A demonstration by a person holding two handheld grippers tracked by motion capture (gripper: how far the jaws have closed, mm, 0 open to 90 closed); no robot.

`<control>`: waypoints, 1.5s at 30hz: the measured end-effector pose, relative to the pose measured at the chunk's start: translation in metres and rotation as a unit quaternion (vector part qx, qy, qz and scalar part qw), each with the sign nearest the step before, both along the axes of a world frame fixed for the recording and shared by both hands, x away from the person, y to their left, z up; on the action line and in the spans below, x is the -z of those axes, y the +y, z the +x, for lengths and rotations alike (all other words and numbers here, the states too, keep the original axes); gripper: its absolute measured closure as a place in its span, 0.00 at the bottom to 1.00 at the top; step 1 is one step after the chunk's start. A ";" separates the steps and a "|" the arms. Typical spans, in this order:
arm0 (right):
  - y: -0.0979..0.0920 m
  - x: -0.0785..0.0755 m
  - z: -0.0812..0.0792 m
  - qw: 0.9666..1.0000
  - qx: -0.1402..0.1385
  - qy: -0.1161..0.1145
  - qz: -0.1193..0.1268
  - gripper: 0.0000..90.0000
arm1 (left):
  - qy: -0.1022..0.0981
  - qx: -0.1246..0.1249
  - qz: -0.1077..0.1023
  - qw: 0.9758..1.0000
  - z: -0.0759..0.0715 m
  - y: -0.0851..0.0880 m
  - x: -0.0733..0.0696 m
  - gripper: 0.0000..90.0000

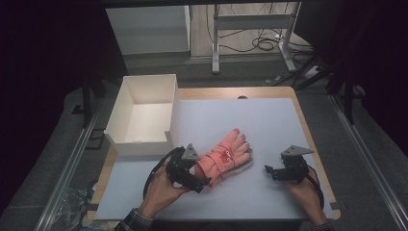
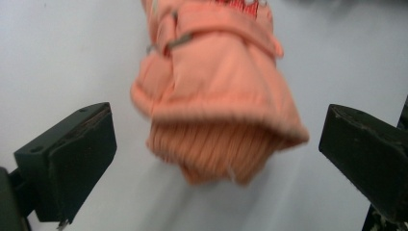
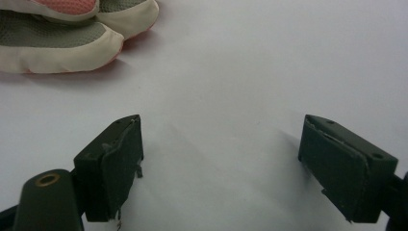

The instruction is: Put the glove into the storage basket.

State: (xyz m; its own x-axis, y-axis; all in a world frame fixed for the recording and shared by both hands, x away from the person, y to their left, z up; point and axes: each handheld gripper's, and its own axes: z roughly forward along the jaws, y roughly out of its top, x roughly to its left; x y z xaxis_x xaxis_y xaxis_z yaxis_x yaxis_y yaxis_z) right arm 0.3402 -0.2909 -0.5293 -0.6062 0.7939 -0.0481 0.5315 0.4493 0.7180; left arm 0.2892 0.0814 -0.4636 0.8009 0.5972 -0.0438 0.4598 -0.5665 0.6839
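An orange glove (image 1: 225, 156) is lying near the middle of the white mat (image 1: 269, 120), its ribbed cuff facing the left gripper (image 1: 195, 179), whose jaws are standing apart and clear of it, while the right gripper (image 1: 270, 170) is resting nearby on the mat, jaws wide and holding nothing.
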 end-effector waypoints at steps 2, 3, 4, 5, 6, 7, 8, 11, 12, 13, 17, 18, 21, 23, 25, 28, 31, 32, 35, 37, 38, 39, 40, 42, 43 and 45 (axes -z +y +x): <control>0.000 0.000 0.000 1.000 0.000 0.000 0.000 0.18 | 0.002 0.002 0.002 1.000 0.006 -0.008 -0.002 0.00; 0.000 0.000 0.000 1.000 0.000 0.000 0.000 0.18 | 0.004 0.001 0.004 1.000 0.008 -0.011 -0.002 0.00; 0.000 0.000 0.000 1.000 0.000 0.000 0.000 0.18 | 0.004 0.000 0.006 1.000 0.010 -0.014 -0.002 0.00; 0.000 0.000 0.000 1.000 0.000 0.000 0.001 0.18 | 0.003 0.001 0.012 1.000 0.013 -0.018 -0.001 0.00; 0.000 0.000 0.000 1.000 0.000 0.000 0.001 0.18 | 0.003 -0.002 0.015 1.000 0.016 -0.021 0.000 0.00; 0.000 0.000 0.000 1.000 0.000 0.000 0.001 0.18 | 0.006 0.000 0.020 1.000 0.019 -0.024 0.001 0.00; 0.000 0.000 0.000 1.000 0.000 0.000 0.001 0.18 | 0.009 0.002 0.022 1.000 0.022 -0.029 0.003 0.00; 0.000 0.000 0.000 1.000 0.000 0.000 0.001 0.18 | 0.010 0.005 0.047 0.999 0.028 -0.039 0.009 0.00; 0.000 0.000 0.000 1.000 0.000 0.000 0.001 0.18 | 0.013 0.007 0.050 0.999 0.029 -0.041 0.010 0.00; 0.000 0.000 0.000 1.000 0.000 0.000 0.001 0.18 | 0.017 0.009 0.055 0.998 0.031 -0.043 0.012 0.00; 0.000 0.000 0.000 1.000 0.000 -0.001 0.002 0.18 | 0.022 0.009 0.075 0.997 0.035 -0.051 0.021 0.00; 0.000 0.000 0.000 1.000 0.000 -0.001 0.002 0.18 | 0.024 0.008 0.078 0.997 0.036 -0.052 0.024 0.00; 0.000 0.000 0.000 1.000 0.000 -0.001 0.002 0.18 | 0.027 0.007 0.086 0.996 0.038 -0.053 0.033 0.00; 0.000 0.000 0.000 1.000 0.000 -0.001 0.002 0.18 | 0.028 0.008 0.084 0.996 0.038 -0.053 0.036 0.00; 0.000 0.000 0.000 1.000 0.000 -0.001 0.002 0.18 | 0.027 0.006 0.085 0.996 0.037 -0.054 0.039 0.00; 0.000 0.000 0.000 1.000 0.000 -0.001 0.002 0.18 | 0.024 0.005 0.098 0.995 0.036 -0.056 0.047 0.00; 0.000 0.000 0.000 1.000 0.000 -0.001 0.001 0.18 | 0.021 0.006 0.101 0.995 0.036 -0.058 0.053 0.00; 0.000 0.000 0.000 1.000 0.000 -0.001 0.001 0.18 | 0.020 0.008 0.103 0.994 0.036 -0.058 0.056 0.00; 0.000 0.001 0.000 1.000 0.000 -0.001 0.001 0.18 | 0.021 0.008 0.111 0.994 0.035 -0.061 0.061 0.01; 0.000 0.001 0.000 1.000 0.000 -0.001 0.001 0.18 | 0.029 0.009 0.107 0.994 0.035 -0.060 0.061 0.03; 0.000 0.001 0.000 1.000 0.000 -0.001 0.001 0.18 | 0.040 0.012 0.098 0.994 0.035 -0.058 0.061 0.06; 0.000 0.001 0.000 1.000 0.000 -0.001 0.001 0.18 | 0.045 0.013 0.094 0.994 0.036 -0.057 0.061 0.10; 0.000 0.001 0.000 1.000 0.000 -0.001 0.001 0.18 | 0.050 0.013 0.091 0.995 0.036 -0.057 0.060 0.12; 0.000 0.001 0.000 1.000 0.000 -0.001 0.001 0.18 | 0.053 0.010 0.096 0.994 0.035 -0.058 0.058 0.18; 0.000 0.001 0.000 1.000 0.000 -0.001 0.001 0.18 | 0.051 0.009 0.101 0.994 0.034 -0.059 0.057 0.21; 0.000 0.001 0.000 1.000 0.000 -0.001 0.001 0.18 | 0.044 0.014 0.112 0.993 0.031 -0.061 0.053 0.30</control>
